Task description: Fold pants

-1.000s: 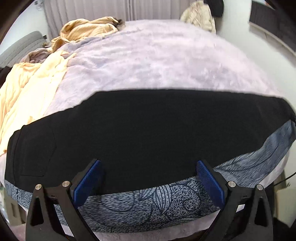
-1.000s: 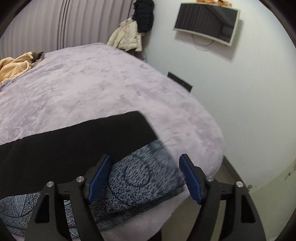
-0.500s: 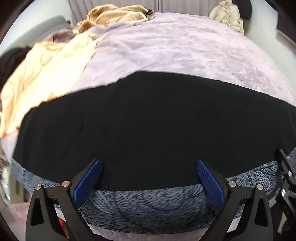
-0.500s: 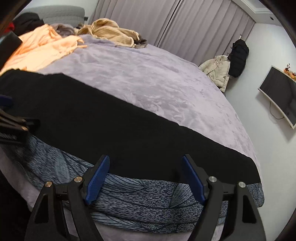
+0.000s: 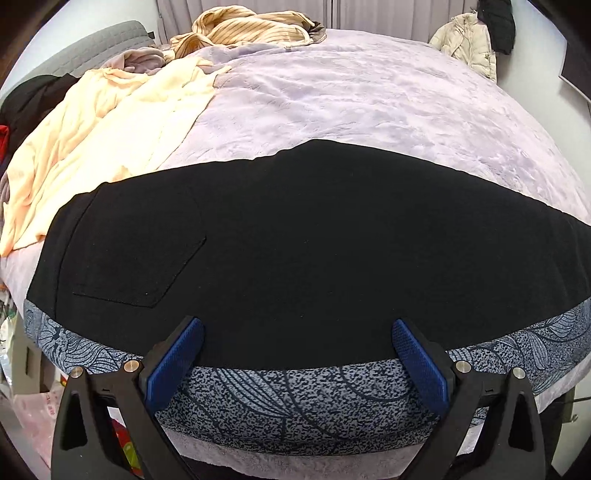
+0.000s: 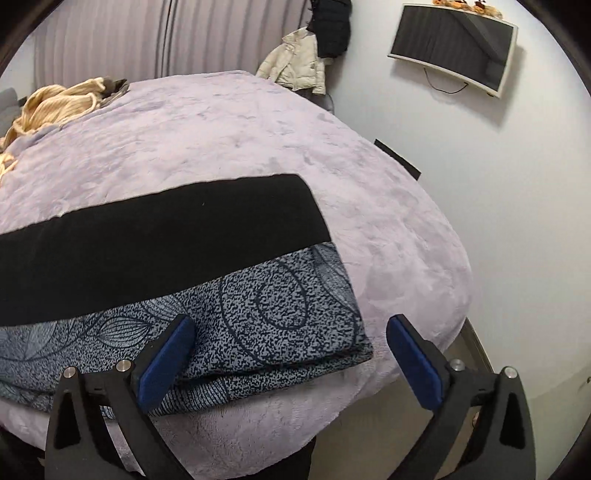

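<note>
Black pants (image 5: 314, 251) lie flat across the bed, on top of a blue patterned cloth (image 5: 295, 402). A back pocket (image 5: 129, 254) shows at their left end. My left gripper (image 5: 297, 354) hovers open over the near edge of the pants, with nothing between its blue pads (image 5: 173, 362). In the right wrist view the leg end of the pants (image 6: 155, 243) stops short of the folded corner of the patterned cloth (image 6: 280, 306). My right gripper (image 6: 291, 350) hangs above that corner. Its jaws are opening wide and the pads press on nothing.
The purple blanket (image 5: 369, 96) covers the bed. A peach garment (image 5: 103, 129) and a striped beige one (image 5: 251, 22) lie at the far left. Jackets (image 6: 299, 59) hang by the curtain, and a screen (image 6: 450, 44) is on the wall. The bed edge (image 6: 436, 325) drops off at right.
The left view has slid toward the pocket end of the pants. The right gripper swung out over the middle of the pants, then came back to the leg end with its jaws wider.
</note>
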Motion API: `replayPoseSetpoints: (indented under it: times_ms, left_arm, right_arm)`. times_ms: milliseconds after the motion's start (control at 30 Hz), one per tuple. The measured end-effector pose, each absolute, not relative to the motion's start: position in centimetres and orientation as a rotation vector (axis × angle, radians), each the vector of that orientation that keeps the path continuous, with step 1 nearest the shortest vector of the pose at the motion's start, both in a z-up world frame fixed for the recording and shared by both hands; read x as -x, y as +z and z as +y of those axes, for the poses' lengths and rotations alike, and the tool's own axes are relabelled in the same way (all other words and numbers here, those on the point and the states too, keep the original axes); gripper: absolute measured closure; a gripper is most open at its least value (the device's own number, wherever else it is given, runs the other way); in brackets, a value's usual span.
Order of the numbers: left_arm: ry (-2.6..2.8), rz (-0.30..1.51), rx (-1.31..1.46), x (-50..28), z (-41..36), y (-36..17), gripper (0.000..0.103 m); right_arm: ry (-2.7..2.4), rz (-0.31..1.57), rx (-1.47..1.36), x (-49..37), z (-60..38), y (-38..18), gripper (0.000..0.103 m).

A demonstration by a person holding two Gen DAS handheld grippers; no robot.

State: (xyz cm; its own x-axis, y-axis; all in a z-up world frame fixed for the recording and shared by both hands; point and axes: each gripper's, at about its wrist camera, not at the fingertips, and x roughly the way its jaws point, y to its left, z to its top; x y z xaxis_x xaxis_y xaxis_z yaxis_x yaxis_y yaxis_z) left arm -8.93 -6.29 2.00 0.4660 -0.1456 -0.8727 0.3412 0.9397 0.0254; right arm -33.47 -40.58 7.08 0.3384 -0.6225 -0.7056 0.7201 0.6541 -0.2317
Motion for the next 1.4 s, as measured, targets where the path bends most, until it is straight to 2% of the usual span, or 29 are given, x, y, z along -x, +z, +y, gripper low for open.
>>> replayPoseSetpoints:
  times_ms: [133,200,333,467,600,800,967,1033,1200,1300,1400]
  left_arm:
    - [-0.352,1.050,-0.198,9.1,-8.5,2.6,0.001]
    - [-0.371,1.073,-0.184,8.7,-10.1,2.6,0.001]
    - [-0.353,1.093,-0.129,6.9,-11.9,2.9,0.001]
    - [-0.273,1.047,-0.175,4.4,-12.4,2.7,0.001]
    - [-0.278,1.086,-0.138,2.4,-10.9,1.5,0.001]
    - [-0.286,1.038,-0.169,2.8,-10.7,0.8,0.001]
    - [-0.258,1.037,-0.166,3.4,-10.3,1.2,0.001]
    - [-0.290,1.038,-0.172,4.4,-11.1,1.9,0.001]
    - [-0.436,1.001,-0.251,8.6,-15.1,2.8,0.001]
    - [-0.482,0.974,-0.312,10.6,-16.4,2.4,0.001]
    - [-0.484,0.964,-0.333,10.8,-16.0,2.2,0.001]
  right_arm:
    - [-0.734,0.705,0.011,29.9,-34.8,10.5,0.000]
    - [-0.573,0.689,0.067,26.3,-31.9,10.4,0.000]
    - [-0.422,0.742,0.225,18.2,-28.1,7.6,0.000]
    - [-0.327,0.900,0.122,14.0,-30.0,4.4,0.000]
    - [-0.370,0.922,-0.038,15.7,-34.6,3.5,0.000]
    - [-0.692,0.888,-0.127,22.1,-44.7,4.4,0.000]
    - [-0.769,0.876,-0.170,25.2,-47.0,5.3,0.000]
    - [-0.789,0.836,-0.199,26.1,-46.0,6.4,0.000]
    - [-0.687,0.755,-0.049,27.2,-38.2,8.7,0.000]
    - [-0.575,0.747,0.065,26.5,-32.6,8.0,0.000]
    - [-0.522,0.817,0.168,25.7,-29.6,5.8,0.000]
